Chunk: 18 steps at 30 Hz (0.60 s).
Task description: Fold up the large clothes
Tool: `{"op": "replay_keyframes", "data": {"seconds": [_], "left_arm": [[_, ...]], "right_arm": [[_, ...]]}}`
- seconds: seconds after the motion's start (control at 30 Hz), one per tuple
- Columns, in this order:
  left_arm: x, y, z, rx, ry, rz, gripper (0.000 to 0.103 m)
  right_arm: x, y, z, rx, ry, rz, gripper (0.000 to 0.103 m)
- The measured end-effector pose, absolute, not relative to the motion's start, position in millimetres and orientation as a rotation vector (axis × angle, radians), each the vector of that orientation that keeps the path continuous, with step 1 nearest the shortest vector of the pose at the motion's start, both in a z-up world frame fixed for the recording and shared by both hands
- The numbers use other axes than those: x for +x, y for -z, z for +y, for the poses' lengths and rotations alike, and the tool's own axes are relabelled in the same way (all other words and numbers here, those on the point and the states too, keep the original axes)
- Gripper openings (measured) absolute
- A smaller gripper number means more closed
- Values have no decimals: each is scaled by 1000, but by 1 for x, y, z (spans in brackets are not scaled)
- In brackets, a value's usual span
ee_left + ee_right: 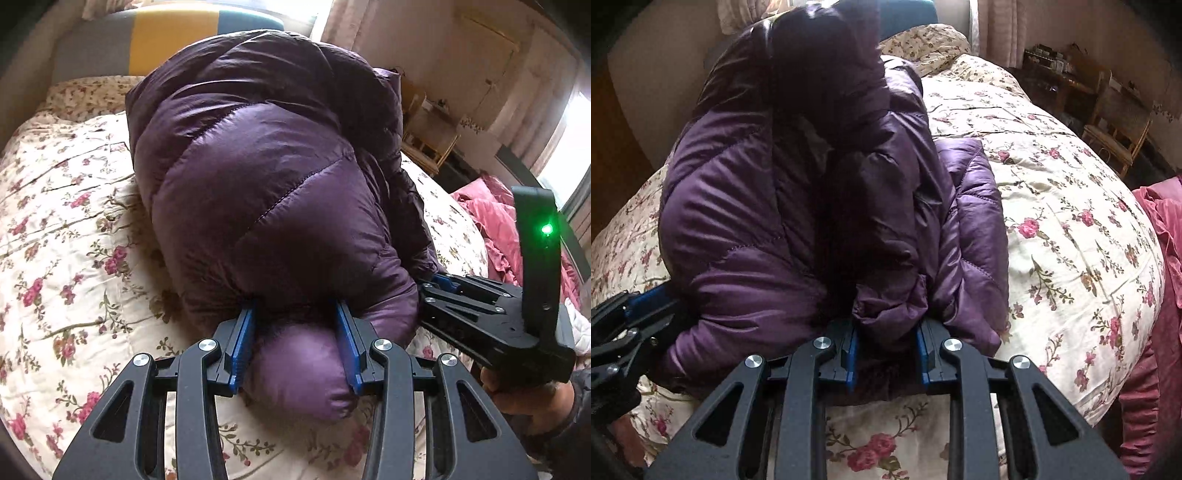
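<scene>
Floral-quilted bed (pixel 1052 177) under purple jacket (pixel 757 221)

A home bedroom: a bed (pixel 1052 206) with floral quilt under the tongs, curtains (pixel 997 26) and a wooden chair (pixel 1115 136) beyond.

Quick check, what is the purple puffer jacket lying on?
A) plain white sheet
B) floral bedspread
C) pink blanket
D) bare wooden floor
B: the jacket lies on the cream floral bedspread, which shows on both sides of it; both the left gripper and right gripper clamp its near edge.
</scene>
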<state>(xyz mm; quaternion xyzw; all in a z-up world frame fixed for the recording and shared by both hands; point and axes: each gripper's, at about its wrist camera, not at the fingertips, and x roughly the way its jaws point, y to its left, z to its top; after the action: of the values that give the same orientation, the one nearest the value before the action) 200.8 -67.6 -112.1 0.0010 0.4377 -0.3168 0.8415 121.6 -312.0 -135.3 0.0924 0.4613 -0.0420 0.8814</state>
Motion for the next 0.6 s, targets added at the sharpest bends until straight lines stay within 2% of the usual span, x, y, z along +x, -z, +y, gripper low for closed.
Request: {"op": "replay_keyframes", "data": {"seconds": [0.1, 0.27, 0.37, 0.6], "left_arm": [[202, 112, -65, -6, 673, 926, 42], [202, 108, -62, -4, 681, 921, 42], [201, 106, -61, -2, 684, 919, 42], [199, 102, -62, 5, 688, 907, 42]], "right_arm": [[119, 125, -311, 174, 101, 952, 27], [112, 104, -307, 156, 126, 913, 44], [109, 88, -307, 155, 142, 877, 49], [120, 51, -293, 149, 147, 796, 51]]}}
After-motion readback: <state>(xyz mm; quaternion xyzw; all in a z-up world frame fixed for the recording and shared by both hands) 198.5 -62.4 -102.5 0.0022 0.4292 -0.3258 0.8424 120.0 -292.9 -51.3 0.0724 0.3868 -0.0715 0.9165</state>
